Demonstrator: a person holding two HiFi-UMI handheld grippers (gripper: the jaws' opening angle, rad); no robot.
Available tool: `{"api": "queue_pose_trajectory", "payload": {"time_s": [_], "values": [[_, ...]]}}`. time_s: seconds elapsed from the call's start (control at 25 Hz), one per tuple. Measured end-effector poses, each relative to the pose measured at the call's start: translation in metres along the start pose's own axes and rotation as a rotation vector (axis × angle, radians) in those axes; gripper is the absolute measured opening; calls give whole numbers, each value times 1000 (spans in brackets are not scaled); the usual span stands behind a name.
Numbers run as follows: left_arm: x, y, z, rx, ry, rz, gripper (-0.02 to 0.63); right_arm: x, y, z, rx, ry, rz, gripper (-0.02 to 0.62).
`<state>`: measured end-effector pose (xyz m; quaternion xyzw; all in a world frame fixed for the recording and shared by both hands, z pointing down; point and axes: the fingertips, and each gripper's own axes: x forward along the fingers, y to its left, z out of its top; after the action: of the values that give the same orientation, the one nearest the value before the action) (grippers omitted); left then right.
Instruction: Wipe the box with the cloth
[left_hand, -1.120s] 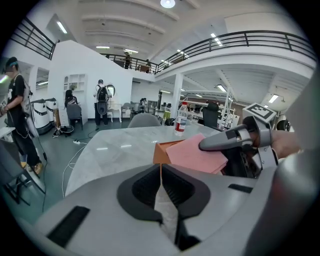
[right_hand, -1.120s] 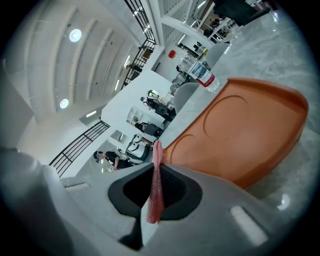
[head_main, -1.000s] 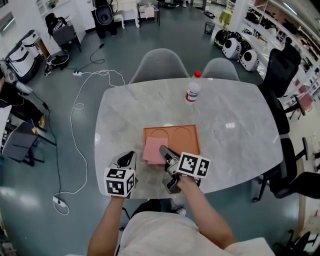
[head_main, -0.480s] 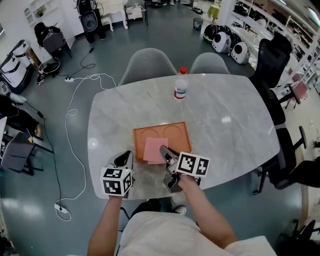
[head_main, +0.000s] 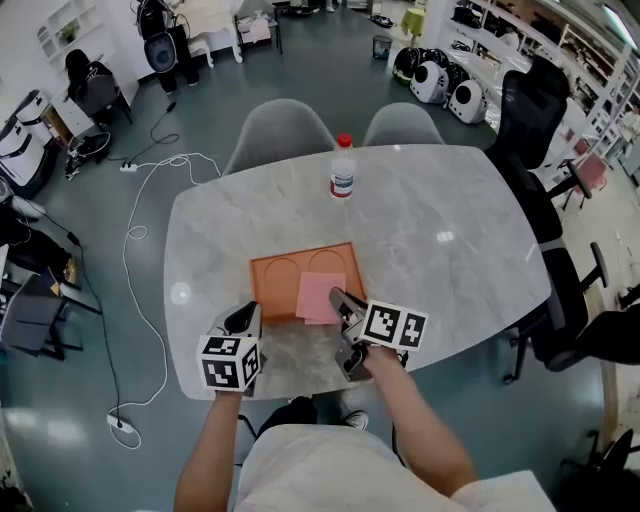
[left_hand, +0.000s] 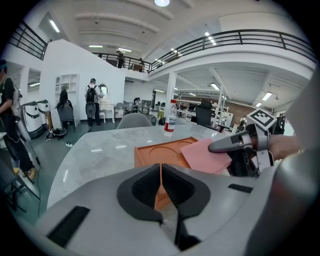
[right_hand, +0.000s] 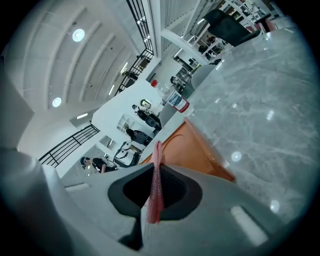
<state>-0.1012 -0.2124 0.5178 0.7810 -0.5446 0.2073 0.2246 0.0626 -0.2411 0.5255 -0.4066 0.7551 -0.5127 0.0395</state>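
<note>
Your right tool (head_main: 340, 300) clenches the pink cloth (head_main: 320, 292), spread over the right half of the orange box (head_main: 272, 276) just ahead; your left tool (head_main: 245, 322), clenched empty, sits near-left.

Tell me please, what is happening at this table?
A person works at the table with a gripper in each hand. The right gripper is shut on a pink cloth, which lies over the near right part of the orange box. The left gripper is clamped on the box's near left corner, apparently to steady it. A bottle stands apart at the far side.
</note>
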Motion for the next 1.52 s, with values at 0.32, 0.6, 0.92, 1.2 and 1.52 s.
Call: {"api": "queue_pose_trajectory", "payload": {"time_s": [0.32,0.6,0.92,1.2,1.52], "values": [[-2,-20,6,5,-13,2,16,-28,-21,22,-5,-37,-28,17],[-10,-28,3,0,-22,21,15,-47,-36,35,-17,-63,-43,17],[-23,-36,-4,-6,-28,40,15,-59,-34,41,-28,-74,-8,17],[-40,-37,-13,-20,-29,69,15,-61,3,26,-67,-39,104,17],[-61,-39,-26,-29,-14,80,15,-56,46,-16,-137,39,224,17]]}}
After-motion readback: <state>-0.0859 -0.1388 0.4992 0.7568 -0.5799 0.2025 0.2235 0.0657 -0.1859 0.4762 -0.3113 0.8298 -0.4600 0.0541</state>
